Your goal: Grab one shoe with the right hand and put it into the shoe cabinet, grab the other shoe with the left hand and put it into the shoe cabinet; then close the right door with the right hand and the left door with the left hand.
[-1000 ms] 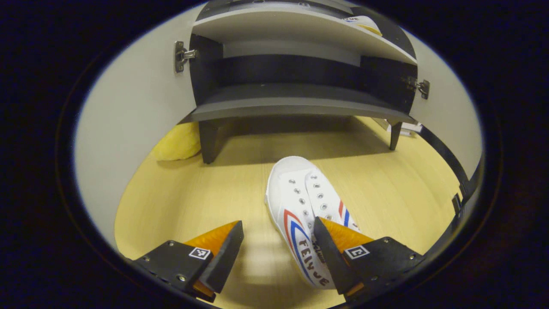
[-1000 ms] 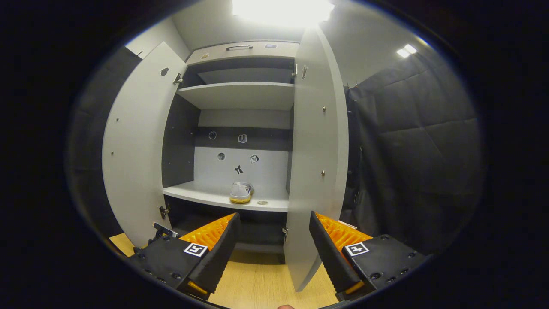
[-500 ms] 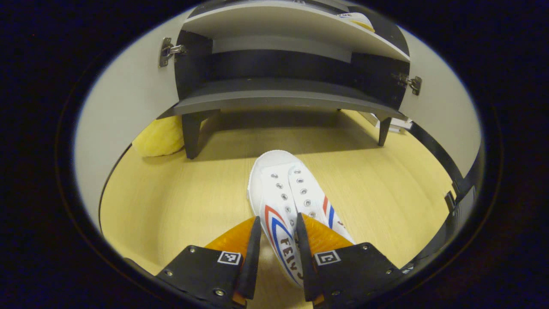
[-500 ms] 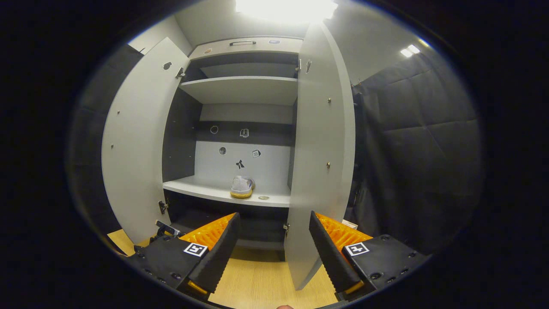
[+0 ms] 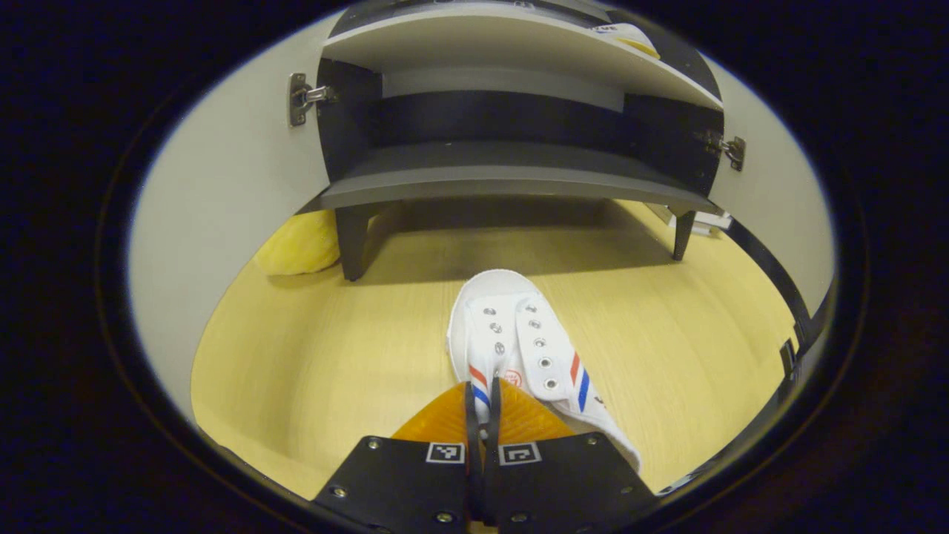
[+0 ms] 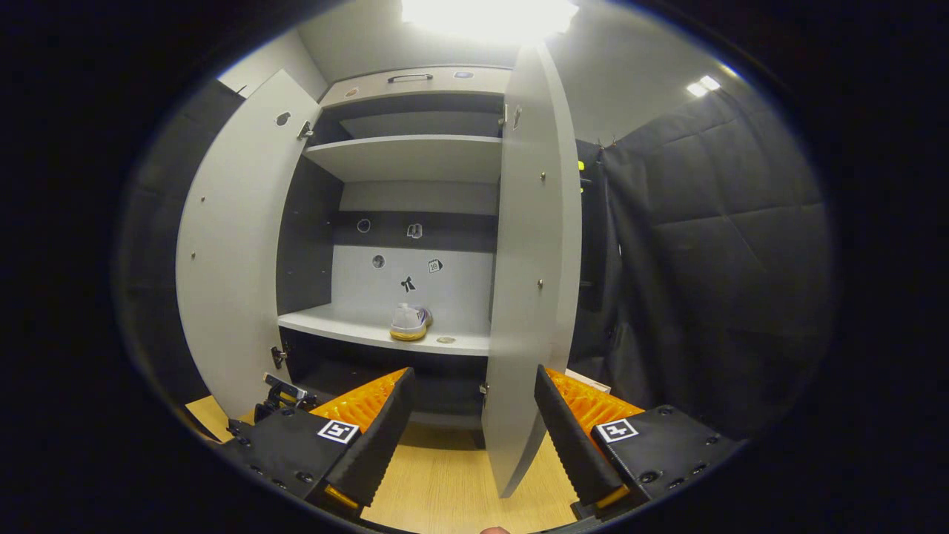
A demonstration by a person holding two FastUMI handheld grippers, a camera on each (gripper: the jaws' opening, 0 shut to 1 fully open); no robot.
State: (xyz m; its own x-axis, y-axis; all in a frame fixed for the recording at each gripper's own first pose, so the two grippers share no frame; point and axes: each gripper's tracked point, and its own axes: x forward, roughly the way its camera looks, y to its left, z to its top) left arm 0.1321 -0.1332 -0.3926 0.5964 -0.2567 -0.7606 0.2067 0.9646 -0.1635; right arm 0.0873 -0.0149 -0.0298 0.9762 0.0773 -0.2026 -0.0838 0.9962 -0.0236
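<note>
A white sneaker with red and blue stripes point(image 5: 519, 337) lies on the wooden floor in front of the shoe cabinet point(image 5: 489, 178), toe toward it. My left gripper point(image 5: 482, 404) is shut on the left side wall of the sneaker's collar. The other white shoe point(image 6: 410, 322) stands on the cabinet's middle shelf point(image 6: 348, 326); its tip also peeks over that shelf's edge point(image 5: 626, 35). Both grey doors stand wide apart, the left door point(image 6: 230, 245) and the right door point(image 6: 530, 267). My right gripper point(image 6: 474, 415) is open and holds nothing, some way back from the cabinet with the right door's edge between its fingers in the picture.
A yellow cloth-like lump point(image 5: 300, 245) lies on the floor by the cabinet's left leg point(image 5: 352, 241). Black padded cloth point(image 6: 704, 259) hangs to the right of the cabinet. A black strap point(image 5: 771, 274) runs along the floor at the right.
My left gripper went from open around the sneaker's collar to shut on its left side wall, and the shoe's opening has been squeezed. The right gripper view drifted slightly; its fingers stay apart.
</note>
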